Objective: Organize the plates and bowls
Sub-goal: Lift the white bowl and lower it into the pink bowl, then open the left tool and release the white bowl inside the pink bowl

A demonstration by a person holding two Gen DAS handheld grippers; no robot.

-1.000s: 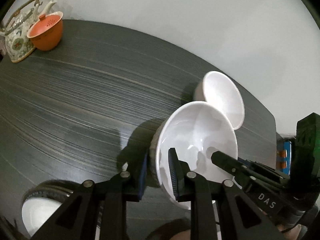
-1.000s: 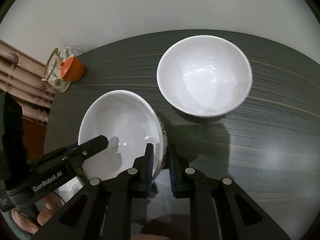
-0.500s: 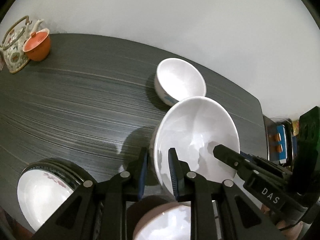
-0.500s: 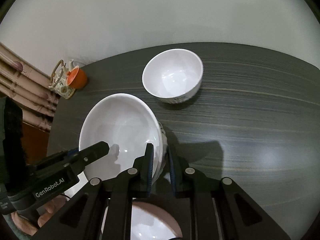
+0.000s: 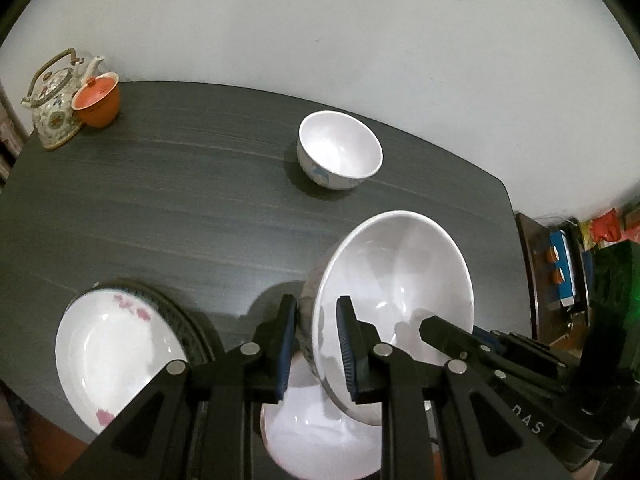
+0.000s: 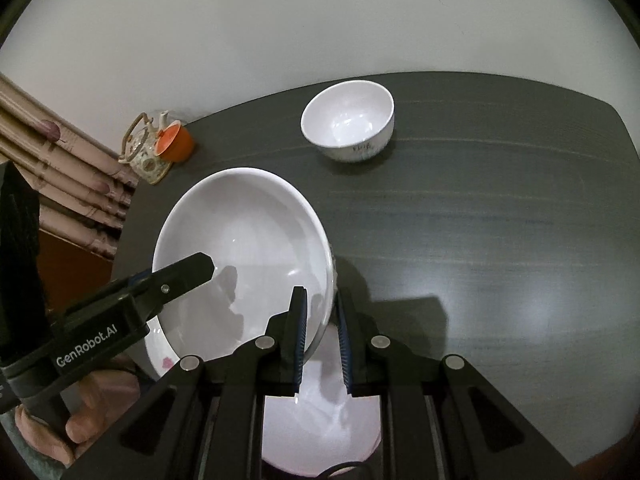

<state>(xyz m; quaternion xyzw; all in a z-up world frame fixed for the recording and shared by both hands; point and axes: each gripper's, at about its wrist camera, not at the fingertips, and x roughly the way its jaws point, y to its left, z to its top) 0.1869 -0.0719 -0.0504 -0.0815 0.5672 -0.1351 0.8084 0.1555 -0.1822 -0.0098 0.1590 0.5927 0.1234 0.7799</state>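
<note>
Left gripper (image 5: 316, 344) clamped on left rim of large white bowl (image 5: 400, 280); one pad outside wall, one inside. Bowl tilted, clear of dark table (image 5: 180, 208). Right gripper (image 6: 322, 338) clamped on opposite rim of same bowl, wall pinched between pads. Another white bowl (image 6: 320, 432) directly beneath. Plate stack (image 5: 112, 352) at lower left. Small bowl (image 6: 348, 124) upright at far side, well apart from both grippers
</note>
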